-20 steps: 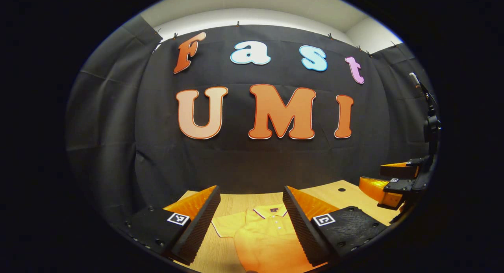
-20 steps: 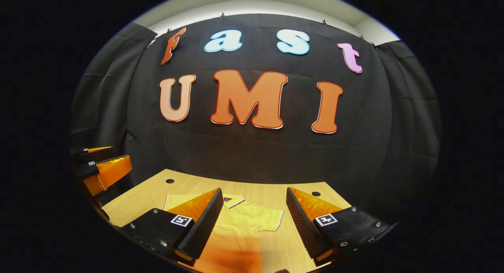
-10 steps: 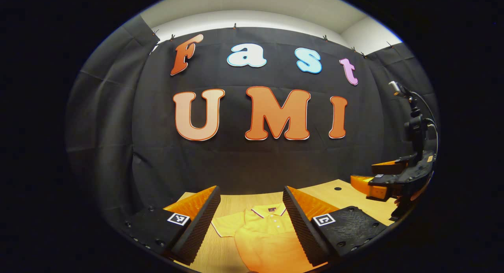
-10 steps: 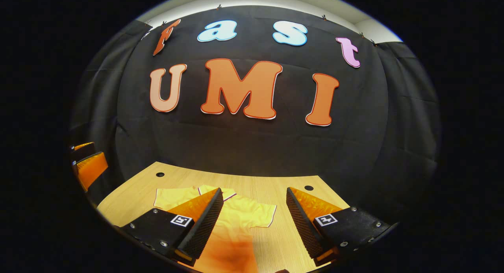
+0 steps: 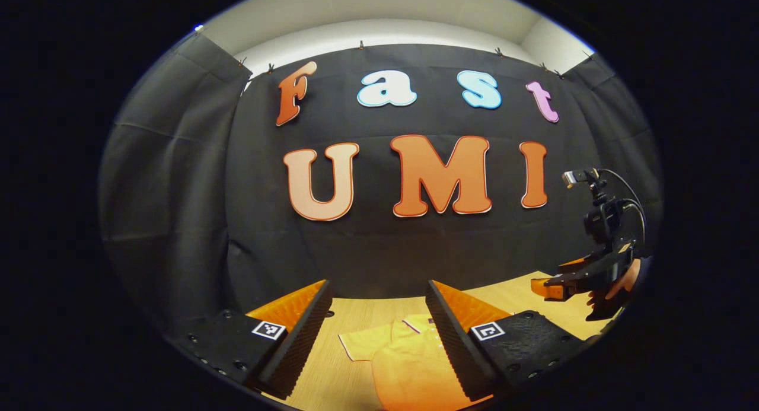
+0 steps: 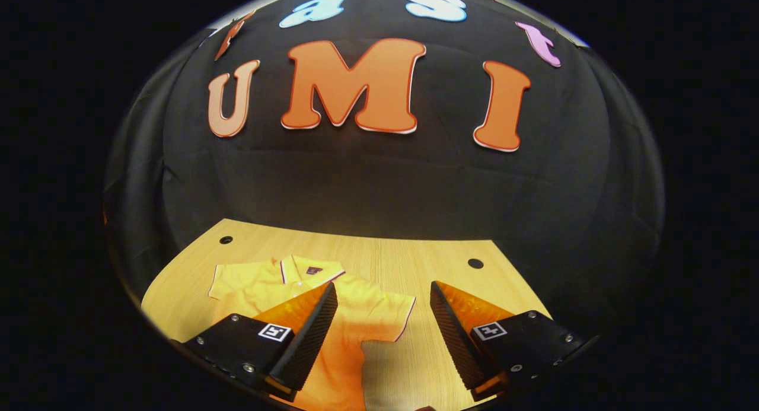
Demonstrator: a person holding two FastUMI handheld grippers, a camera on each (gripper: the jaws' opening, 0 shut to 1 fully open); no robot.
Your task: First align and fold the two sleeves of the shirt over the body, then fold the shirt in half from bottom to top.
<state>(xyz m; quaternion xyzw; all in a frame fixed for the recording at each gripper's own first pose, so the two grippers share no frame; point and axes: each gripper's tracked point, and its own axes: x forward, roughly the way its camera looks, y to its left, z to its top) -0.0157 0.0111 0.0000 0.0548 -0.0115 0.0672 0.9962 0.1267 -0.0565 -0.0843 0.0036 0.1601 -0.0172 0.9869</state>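
- The left hand-held gripper (image 5: 378,334) hangs above the near edge of the tabletop (image 5: 356,313), fingers spread wide apart and grasping nothing; between them, below, lies the yellow polo shirt (image 5: 403,363)
- The right hand-held gripper (image 6: 383,334) is likewise released, its fingers parted with nothing between them; it hovers over the shirt's right side, above the right sleeve (image 6: 394,316)
- In the left gripper view the right hand-held gripper (image 5: 548,286) shows farther off at the right, held in a hand (image 5: 619,283), with a cable looping off its top
- The yellow polo shirt (image 6: 332,322) lies flat on the light wooden tabletop (image 6: 427,263), collar (image 6: 308,267) toward the far black cloth wall (image 6: 379,185); both short sleeves are spread out to the sides, unfolded; the left sleeve (image 6: 234,283) reaches toward the left edge
- Two small dark holes sit in the tabletop near its far corners, one at the left (image 6: 226,240), one at the right (image 6: 475,263); both are apart from the shirt
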